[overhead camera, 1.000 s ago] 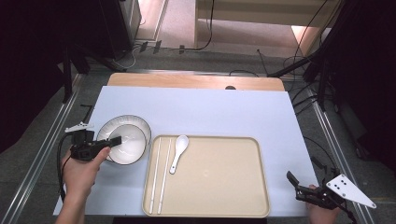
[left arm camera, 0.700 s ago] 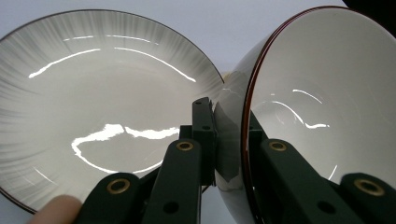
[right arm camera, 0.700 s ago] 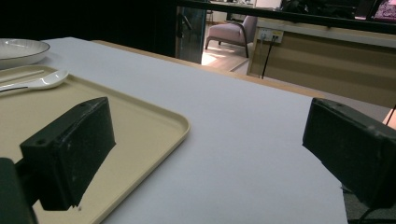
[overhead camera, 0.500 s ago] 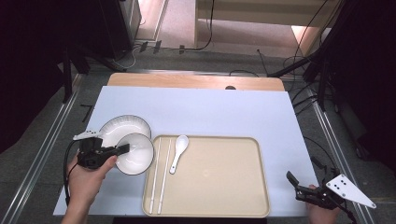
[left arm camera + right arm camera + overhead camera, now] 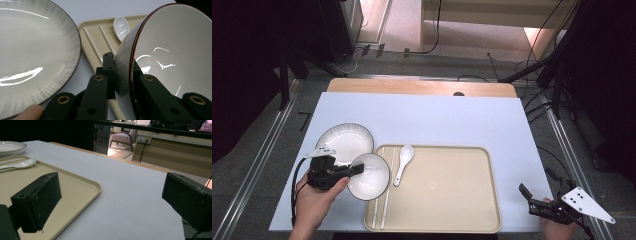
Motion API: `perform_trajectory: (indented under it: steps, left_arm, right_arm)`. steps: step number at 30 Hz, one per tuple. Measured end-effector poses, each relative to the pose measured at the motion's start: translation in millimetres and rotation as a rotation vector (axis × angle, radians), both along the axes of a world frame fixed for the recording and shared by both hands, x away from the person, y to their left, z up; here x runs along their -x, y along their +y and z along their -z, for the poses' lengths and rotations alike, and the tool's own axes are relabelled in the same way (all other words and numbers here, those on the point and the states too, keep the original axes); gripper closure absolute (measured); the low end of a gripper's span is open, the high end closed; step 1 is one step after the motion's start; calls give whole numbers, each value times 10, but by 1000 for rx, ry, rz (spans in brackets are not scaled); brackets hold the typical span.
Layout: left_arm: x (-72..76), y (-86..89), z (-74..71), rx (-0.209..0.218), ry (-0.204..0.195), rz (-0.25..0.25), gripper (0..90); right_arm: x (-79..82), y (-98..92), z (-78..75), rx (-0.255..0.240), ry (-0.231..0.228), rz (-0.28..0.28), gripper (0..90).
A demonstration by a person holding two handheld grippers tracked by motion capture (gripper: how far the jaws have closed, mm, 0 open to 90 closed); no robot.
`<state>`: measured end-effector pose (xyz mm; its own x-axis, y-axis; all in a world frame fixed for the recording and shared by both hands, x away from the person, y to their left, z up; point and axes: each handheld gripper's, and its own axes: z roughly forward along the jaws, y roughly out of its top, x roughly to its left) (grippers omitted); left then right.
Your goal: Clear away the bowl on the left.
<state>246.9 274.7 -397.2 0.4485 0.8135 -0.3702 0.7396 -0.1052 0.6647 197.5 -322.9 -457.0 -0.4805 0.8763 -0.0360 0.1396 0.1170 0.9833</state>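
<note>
Gripping bowl (image 5: pixel 371 176) rim, left hand-held gripper (image 5: pixel 353 170).

The white bowl (image 5: pixel 369 176) with a dark red rim is glossy and empty, pinched by its rim wall and tilted, overlapping the beige tray's (image 5: pixel 447 222) left edge, just beside the white plate (image 5: pixel 345 142).

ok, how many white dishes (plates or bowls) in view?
2. A round white ceramic plate lies on the table left of the beige tray; a white bowl with dark rim is held in the left gripper jaws over the tray's left edge.
</note>
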Motion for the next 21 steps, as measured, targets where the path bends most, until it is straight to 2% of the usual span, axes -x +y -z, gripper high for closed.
perform_trajectory:
  steps: [21]
  left_arm:
    - [87,-553,206,-17,63,160,832]
  right_arm:
    - [3,-10,-1,1,-3,1,25]
